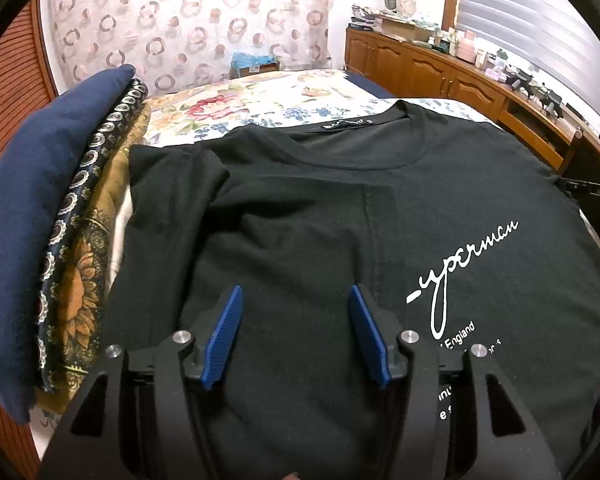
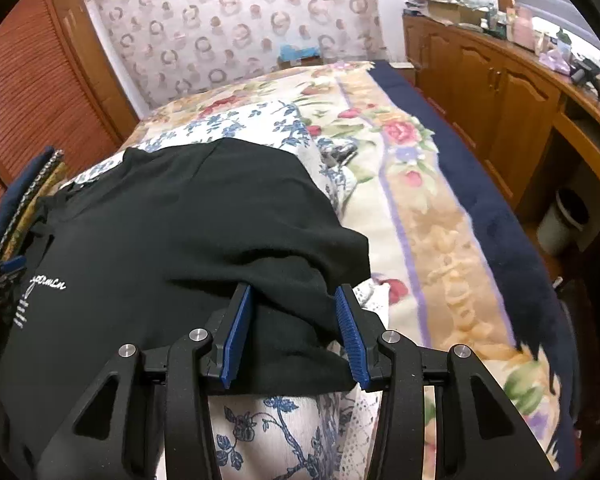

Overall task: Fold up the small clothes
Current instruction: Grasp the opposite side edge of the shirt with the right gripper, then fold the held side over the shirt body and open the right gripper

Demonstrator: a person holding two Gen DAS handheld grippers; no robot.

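Note:
A black T-shirt point(image 1: 340, 208) with white script lettering lies front up on a bed, collar at the far end. Its left sleeve is folded inward over the chest. My left gripper point(image 1: 296, 300) is open and empty, hovering over the shirt's lower left part. In the right wrist view the same T-shirt point(image 2: 172, 232) lies to the left, and its right sleeve point(image 2: 300, 292) hangs over a blue-flowered cushion. My right gripper point(image 2: 294, 300) is open, its blue pads point(image 2: 350, 332) on either side of that sleeve's edge without closing on it.
A stack of folded cloths, navy, patterned and golden point(image 1: 60, 216), lies left of the shirt. The floral bedspread point(image 2: 428, 248) stretches right, with a navy blanket edge point(image 2: 500, 216). Wooden cabinets point(image 2: 500, 92) line the right wall. A bin point(image 2: 564, 216) stands on the floor.

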